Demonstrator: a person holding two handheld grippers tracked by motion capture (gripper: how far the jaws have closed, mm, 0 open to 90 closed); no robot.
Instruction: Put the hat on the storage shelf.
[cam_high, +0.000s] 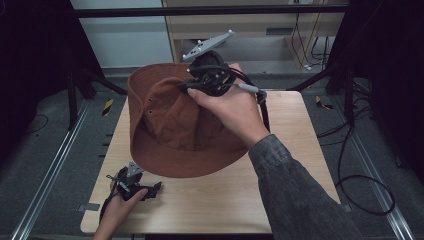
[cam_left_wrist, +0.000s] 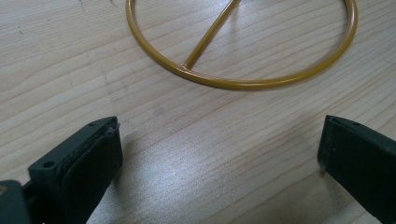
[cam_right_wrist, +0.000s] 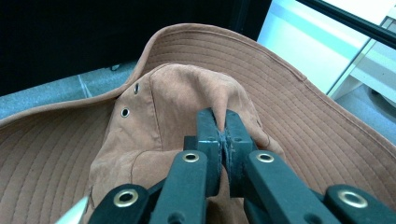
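Observation:
A brown wide-brimmed hat (cam_high: 170, 125) hangs tilted above the wooden table (cam_high: 295, 150), its far brim raised. My right gripper (cam_high: 192, 86) is shut on a pinched fold of the hat's crown (cam_right_wrist: 187, 98); in the right gripper view the fabric sits squeezed between the two black jaws at the right gripper (cam_right_wrist: 223, 122). My left gripper (cam_high: 155, 189) rests low near the table's front left corner, held by a hand. In the left gripper view the left gripper (cam_left_wrist: 219, 149) stands open with bare wood between its jaws, and a yellow metal ring with a spoke (cam_left_wrist: 243, 84) lies just ahead.
Dark frame legs and cables (cam_high: 360, 180) surround the table on the grey floor. A shelf unit (cam_high: 250, 30) stands behind the table. The person's right sleeve (cam_high: 300, 195) crosses the table's front right part.

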